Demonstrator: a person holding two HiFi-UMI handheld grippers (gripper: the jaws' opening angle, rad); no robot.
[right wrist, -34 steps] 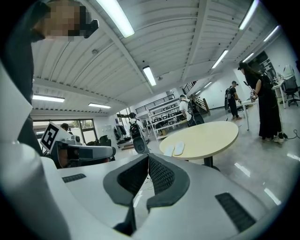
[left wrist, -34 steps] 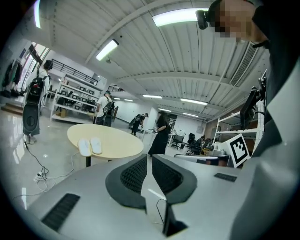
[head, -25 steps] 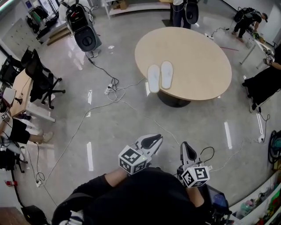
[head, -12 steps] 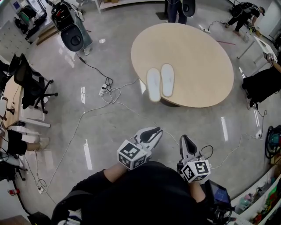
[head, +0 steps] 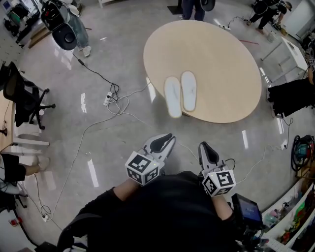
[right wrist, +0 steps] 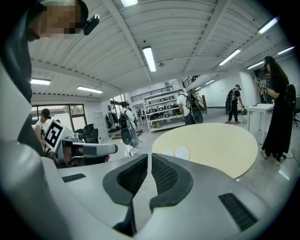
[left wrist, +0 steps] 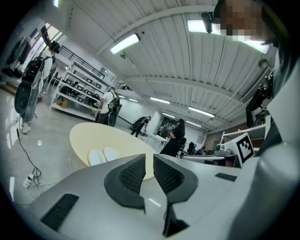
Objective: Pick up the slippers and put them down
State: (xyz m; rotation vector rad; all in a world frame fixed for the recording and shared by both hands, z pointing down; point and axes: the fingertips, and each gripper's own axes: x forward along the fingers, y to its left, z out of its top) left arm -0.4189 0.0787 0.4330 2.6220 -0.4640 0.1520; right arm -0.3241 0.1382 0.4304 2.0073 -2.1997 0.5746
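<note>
Two white slippers lie side by side, the left slipper [head: 173, 96] and the right slipper [head: 188, 90], near the front edge of the round beige table [head: 221, 54]. Both grippers are held low in front of the person, well short of the table. My left gripper [head: 167, 139] points at the slippers; its jaws have just been opening a crack, leaving a narrow slit with nothing in it [left wrist: 149, 158]. My right gripper [head: 204, 146] is shut and empty [right wrist: 150, 158]. Over the jaws, the slippers [left wrist: 103, 155] [right wrist: 181, 152] show far off on the table [left wrist: 89, 136] [right wrist: 215, 140].
Cables and a power strip [head: 114, 100] trail across the shiny floor left of the table. An office chair [head: 24, 96] stands at the far left, and a round black device [head: 64, 33] at the top left. People stand behind the table [head: 189, 7]; a dark figure [head: 290, 96] is on its right.
The person has walked towards the table, both grippers carried along. The table and slippers now sit lower and nearer in the head view.
</note>
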